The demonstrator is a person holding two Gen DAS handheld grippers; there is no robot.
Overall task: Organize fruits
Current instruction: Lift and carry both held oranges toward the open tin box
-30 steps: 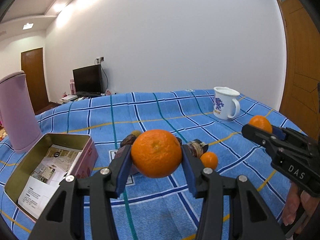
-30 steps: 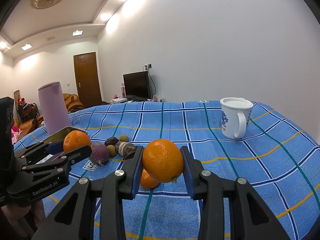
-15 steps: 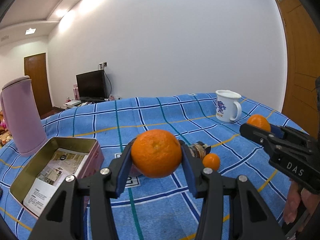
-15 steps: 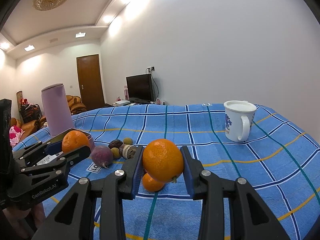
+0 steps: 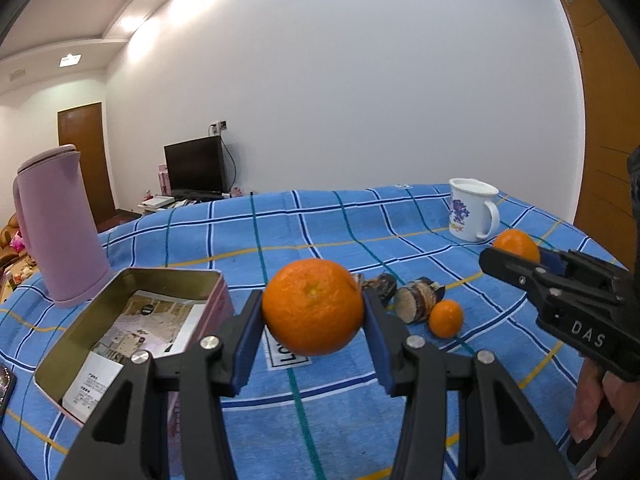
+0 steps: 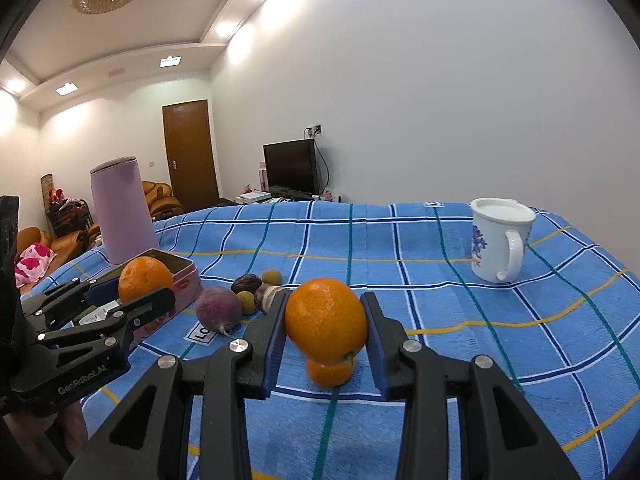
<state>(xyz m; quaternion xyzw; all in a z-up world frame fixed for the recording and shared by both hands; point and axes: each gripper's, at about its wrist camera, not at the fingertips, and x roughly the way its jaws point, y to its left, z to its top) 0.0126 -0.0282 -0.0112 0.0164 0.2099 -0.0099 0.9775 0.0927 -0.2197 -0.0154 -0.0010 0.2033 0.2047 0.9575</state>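
Black grippers [image 5: 314,340], blue-padded jaws, silver screws, "DAS" lettering

A home: television [image 6: 291,168], sofa [image 6: 160,200] (living room).

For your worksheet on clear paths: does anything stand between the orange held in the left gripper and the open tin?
Nothing visible does. The orange is clamped in the left gripper, above the cloth; the open tin lies just to its left, holding only paper.
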